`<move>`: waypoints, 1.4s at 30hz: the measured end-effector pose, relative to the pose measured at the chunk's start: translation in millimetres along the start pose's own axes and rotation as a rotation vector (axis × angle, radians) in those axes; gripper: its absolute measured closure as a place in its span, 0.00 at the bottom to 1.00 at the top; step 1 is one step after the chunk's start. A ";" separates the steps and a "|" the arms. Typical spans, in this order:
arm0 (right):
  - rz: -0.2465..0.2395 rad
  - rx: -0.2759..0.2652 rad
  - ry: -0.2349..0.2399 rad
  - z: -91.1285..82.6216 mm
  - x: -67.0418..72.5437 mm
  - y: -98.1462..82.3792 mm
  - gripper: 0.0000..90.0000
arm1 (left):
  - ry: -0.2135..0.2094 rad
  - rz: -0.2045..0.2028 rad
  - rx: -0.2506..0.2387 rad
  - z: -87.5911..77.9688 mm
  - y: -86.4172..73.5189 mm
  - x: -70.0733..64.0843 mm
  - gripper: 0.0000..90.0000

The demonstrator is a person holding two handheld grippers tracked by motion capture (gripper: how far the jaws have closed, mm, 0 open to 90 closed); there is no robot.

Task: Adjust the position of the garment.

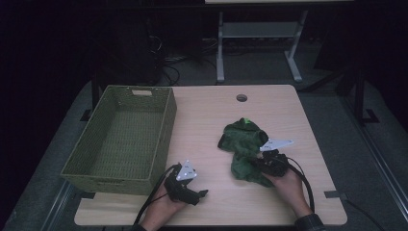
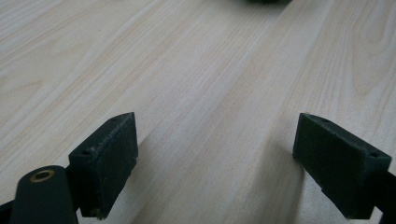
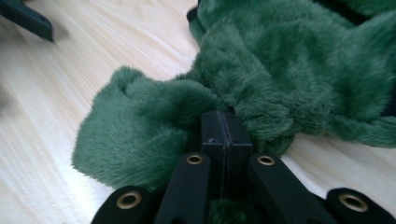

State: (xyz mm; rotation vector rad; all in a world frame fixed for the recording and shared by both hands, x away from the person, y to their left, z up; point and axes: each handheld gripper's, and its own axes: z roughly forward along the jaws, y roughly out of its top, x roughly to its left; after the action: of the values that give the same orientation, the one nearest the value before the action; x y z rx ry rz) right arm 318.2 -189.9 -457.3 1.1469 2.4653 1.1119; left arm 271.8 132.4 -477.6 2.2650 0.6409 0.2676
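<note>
— Two grippers are on the table [image 1: 288,202], and we hold one in each hand. How do we stand with the right gripper [image 3: 226,135]?

— Its jaws are pressed together, pad against pad, with a fold of the green plush garment [image 3: 280,79] pinched at their tips. In the right gripper view the fur bulges out on both sides of the closed pads, so we have hold of the cloth itself.

— Where does the garment lie on the table?

— Right of the middle, crumpled in a heap, nearer the right edge than the left. Its near end is where our right gripper [image 1: 267,162] has it, towards the near right corner. A small bright green patch shows at its far end in the high view. The rest of the green plush garment [image 1: 243,142] rests flat on the wood.

— And the left gripper [image 2: 217,154]?

— Its jaws stand wide apart with bare wood between them; the pads hold nothing. In the high view our left gripper [image 1: 199,193] sits close to the near edge, left of the middle, pointing towards the right side, well apart from the garment.

— What else do we see up there?

— A green woven basket [image 1: 166,139] fills the left side, from the far left corner down towards the near left one. Our left gripper is just beside its near right corner. A small round hole [image 1: 241,98] sits in the wood near the far edge.
</note>
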 end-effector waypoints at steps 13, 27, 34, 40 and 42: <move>0.003 -0.050 0.002 -9.5 -6.6 0.3 0.93 | -0.001 -0.001 0.003 -0.2 0.1 0.1 0.15; 0.029 -0.102 -0.024 -53.9 -19.1 -24.6 0.80 | 0.001 -0.001 0.000 0.0 0.0 0.0 0.15; 0.048 -0.126 -0.012 -77.0 -25.7 -44.7 0.75 | 0.001 -0.001 0.000 0.0 0.0 0.0 0.15; 0.072 -0.122 -0.022 -93.4 -30.2 -65.4 0.71 | 0.001 -0.002 0.000 0.0 0.0 0.0 0.15; 0.077 -0.108 -0.026 -96.7 -29.7 -73.4 0.71 | -0.001 -0.002 0.001 -0.1 0.0 0.1 0.15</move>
State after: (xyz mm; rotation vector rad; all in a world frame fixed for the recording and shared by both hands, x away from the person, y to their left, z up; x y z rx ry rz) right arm 251.7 -295.0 -445.6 1.2259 2.3285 1.2261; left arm 271.9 132.4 -477.5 2.2649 0.6427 0.2655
